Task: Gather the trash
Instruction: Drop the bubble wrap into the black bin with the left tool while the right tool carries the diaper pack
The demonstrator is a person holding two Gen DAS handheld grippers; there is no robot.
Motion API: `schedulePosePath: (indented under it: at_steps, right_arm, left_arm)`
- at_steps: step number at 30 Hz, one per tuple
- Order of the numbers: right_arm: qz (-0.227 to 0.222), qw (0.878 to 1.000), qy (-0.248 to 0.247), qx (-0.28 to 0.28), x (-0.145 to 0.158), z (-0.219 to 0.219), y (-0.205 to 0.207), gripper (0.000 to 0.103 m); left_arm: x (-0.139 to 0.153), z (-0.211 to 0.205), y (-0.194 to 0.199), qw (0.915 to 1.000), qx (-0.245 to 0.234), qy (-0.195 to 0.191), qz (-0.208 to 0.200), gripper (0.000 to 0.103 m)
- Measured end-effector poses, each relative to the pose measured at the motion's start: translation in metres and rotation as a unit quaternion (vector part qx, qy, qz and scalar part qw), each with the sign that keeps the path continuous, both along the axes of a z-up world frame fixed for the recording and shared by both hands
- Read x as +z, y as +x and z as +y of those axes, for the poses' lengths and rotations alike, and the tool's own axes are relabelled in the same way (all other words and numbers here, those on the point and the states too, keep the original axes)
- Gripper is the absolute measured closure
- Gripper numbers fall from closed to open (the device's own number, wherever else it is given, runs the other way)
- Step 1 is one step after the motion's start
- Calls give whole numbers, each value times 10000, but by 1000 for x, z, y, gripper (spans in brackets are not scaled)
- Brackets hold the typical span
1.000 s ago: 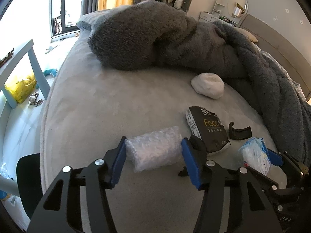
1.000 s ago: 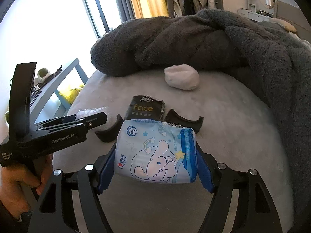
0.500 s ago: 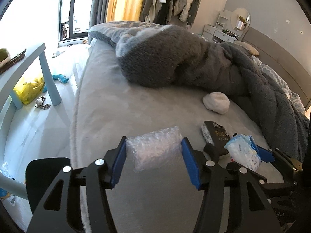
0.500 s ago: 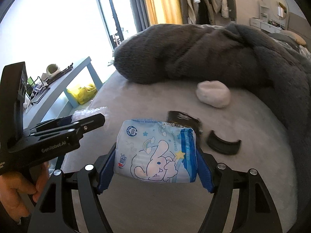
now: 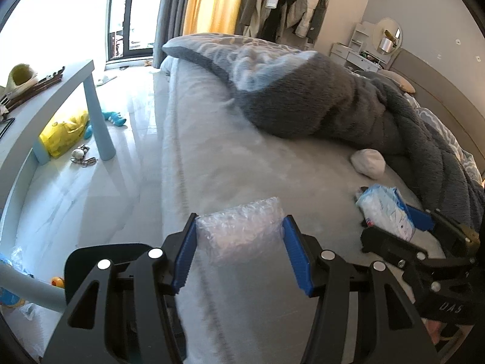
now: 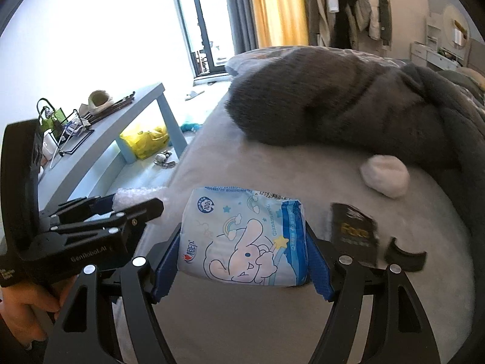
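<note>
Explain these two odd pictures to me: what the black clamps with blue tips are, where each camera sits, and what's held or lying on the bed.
No robot here: a person carries two hand-held clamps, each with a wide-angle camera looking along its jaws. In the left clamp's view, the left gripper is shut on a bubble wrap roll. In the right clamp's view, the right gripper is shut on a blue cartoon tissue pack. On the grey bed lie a black packet, a curved black piece, a white wad and a dark blanket.
</note>
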State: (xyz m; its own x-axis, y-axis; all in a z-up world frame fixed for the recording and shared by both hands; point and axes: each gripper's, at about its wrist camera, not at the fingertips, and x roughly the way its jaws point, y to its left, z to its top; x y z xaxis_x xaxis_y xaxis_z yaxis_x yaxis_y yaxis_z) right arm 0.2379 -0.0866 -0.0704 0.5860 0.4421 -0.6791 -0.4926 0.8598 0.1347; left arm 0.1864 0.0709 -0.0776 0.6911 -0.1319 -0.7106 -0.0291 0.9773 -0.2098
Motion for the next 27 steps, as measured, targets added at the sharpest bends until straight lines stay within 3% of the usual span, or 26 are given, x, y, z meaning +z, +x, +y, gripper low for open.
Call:
schedulePosePath:
  at_steps: [15, 27]
  right_arm:
    - [-46, 9989, -35, 461, 2, 71, -6, 29]
    - [-57, 9964, 67, 848, 7, 128, -16, 29]
  left_arm:
    - [-19, 73, -17, 9988, 361, 82, 308, 45]
    - [-71, 122, -26, 9905, 449, 25, 1296, 44]
